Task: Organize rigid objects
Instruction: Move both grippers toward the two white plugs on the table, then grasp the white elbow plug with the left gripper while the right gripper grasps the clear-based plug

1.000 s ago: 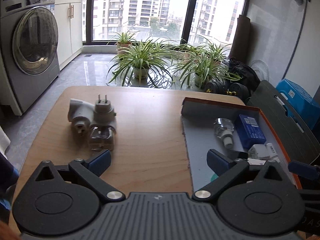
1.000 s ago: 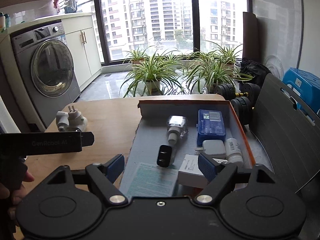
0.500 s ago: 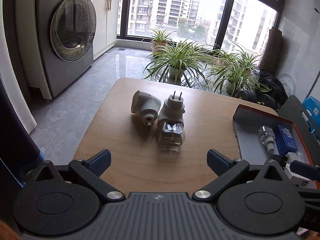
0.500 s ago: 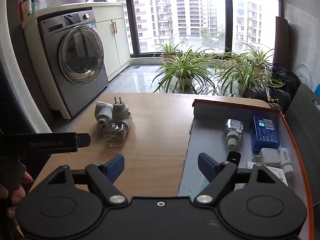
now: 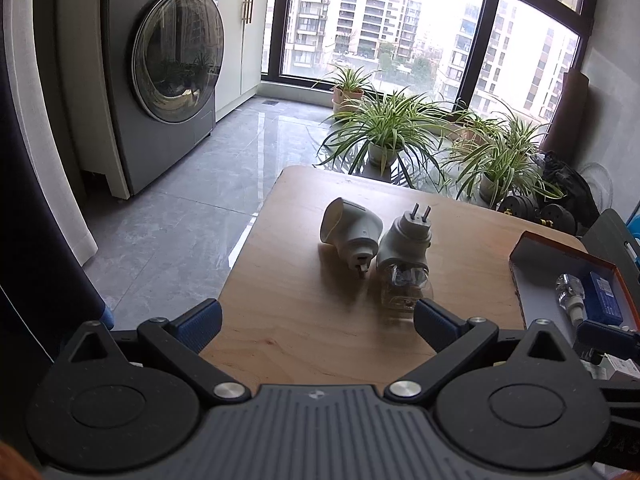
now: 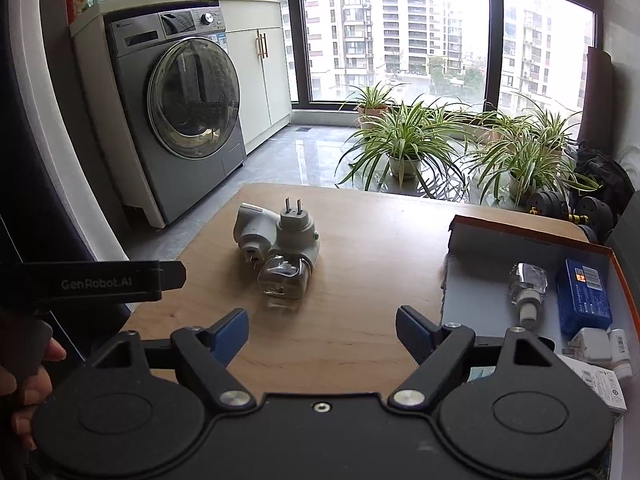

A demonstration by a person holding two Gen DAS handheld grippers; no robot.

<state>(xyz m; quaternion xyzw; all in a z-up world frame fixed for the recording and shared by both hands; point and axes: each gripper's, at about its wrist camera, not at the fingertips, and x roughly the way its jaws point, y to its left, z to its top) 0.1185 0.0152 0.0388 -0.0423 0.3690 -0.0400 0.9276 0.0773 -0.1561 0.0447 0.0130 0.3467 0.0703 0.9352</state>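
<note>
Item: white plastic plug-in vaporiser with clear glass bottle (image 5: 404,256), lain mid-desk on the round wooden desk (image 5: 304,320), touching a second white plastic plug body (image 5: 348,232); judged light, rigid, smooth; bottle judged fragile, so the white housing is preferred for grasping. Left tool (image 5: 318,318) and right tool (image 6: 322,328): both spread wide, nothing held. Destination judged: orange-rimmed grey cardboard box (image 6: 472,248).

Bright daylight floods through the window (image 6: 392,32) (overexposed), soft shadows, fisheye-curved dark corners.

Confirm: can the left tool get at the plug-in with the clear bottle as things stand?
Probably yes. The left tool is open, and bare table lies between it and the plug-in with the clear bottle; the white adapter crowds one side.
</note>
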